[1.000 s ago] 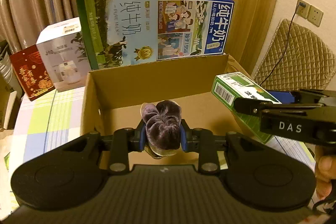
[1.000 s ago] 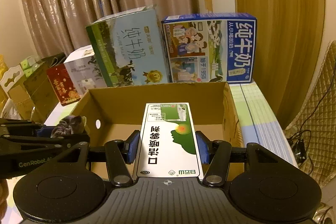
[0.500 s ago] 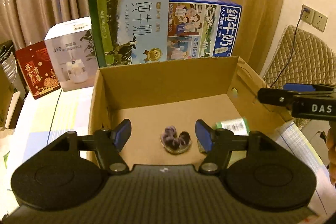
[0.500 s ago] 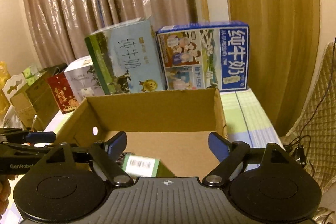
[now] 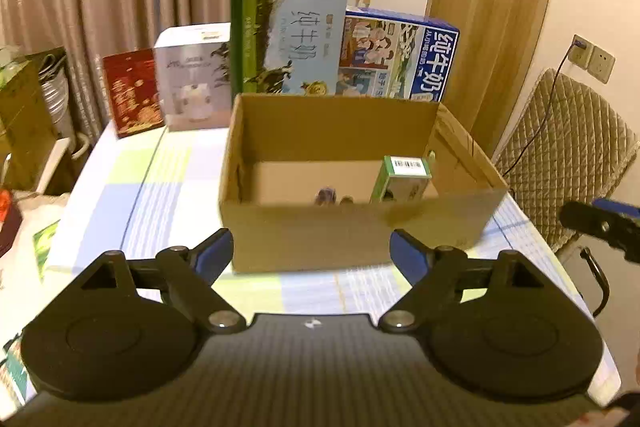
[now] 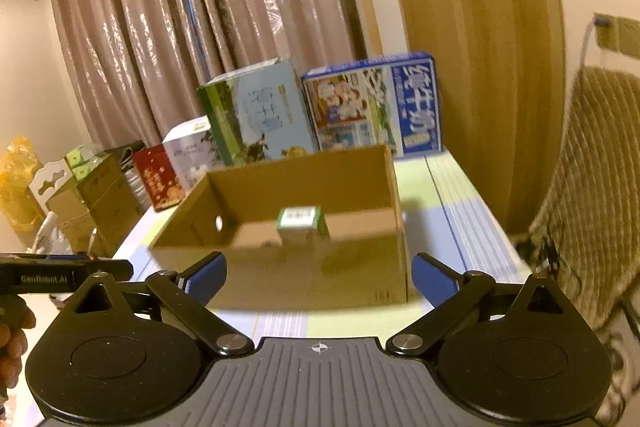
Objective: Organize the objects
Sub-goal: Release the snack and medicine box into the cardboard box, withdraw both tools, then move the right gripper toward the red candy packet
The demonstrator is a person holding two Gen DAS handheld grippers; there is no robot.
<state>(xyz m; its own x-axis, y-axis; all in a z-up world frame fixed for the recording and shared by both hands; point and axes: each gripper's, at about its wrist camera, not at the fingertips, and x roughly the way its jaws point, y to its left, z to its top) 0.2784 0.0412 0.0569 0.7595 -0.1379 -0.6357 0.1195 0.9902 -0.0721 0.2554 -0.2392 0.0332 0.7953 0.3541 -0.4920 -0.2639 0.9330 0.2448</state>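
An open cardboard box [image 5: 348,235] [image 6: 304,267] stands on the checked tablecloth. Inside it a green and white carton [image 5: 404,179] [image 6: 300,223] leans with its barcode end up. Beside the carton, a purple velvet scrunchie [image 5: 330,195] just peeks over the near wall. My left gripper [image 5: 311,254] hangs in front of the box, its jaws opening with nothing between them. Also drawn back to the near side, my right gripper [image 6: 318,277] has its jaws opening and holds nothing. The right gripper's tip [image 5: 600,227] shows at the right edge of the left wrist view.
Behind the box stand a green milk case [image 5: 288,39], a blue milk case [image 5: 400,59], a white appliance box [image 5: 192,79] and a red box [image 5: 132,91]. A quilted chair [image 5: 560,155] is at the right, stacked cartons [image 6: 96,195] at the left.
Both grippers opened and let go: the scrunchie and the green carton dropped into the box. Both hands then drew back from over the box to its near side.
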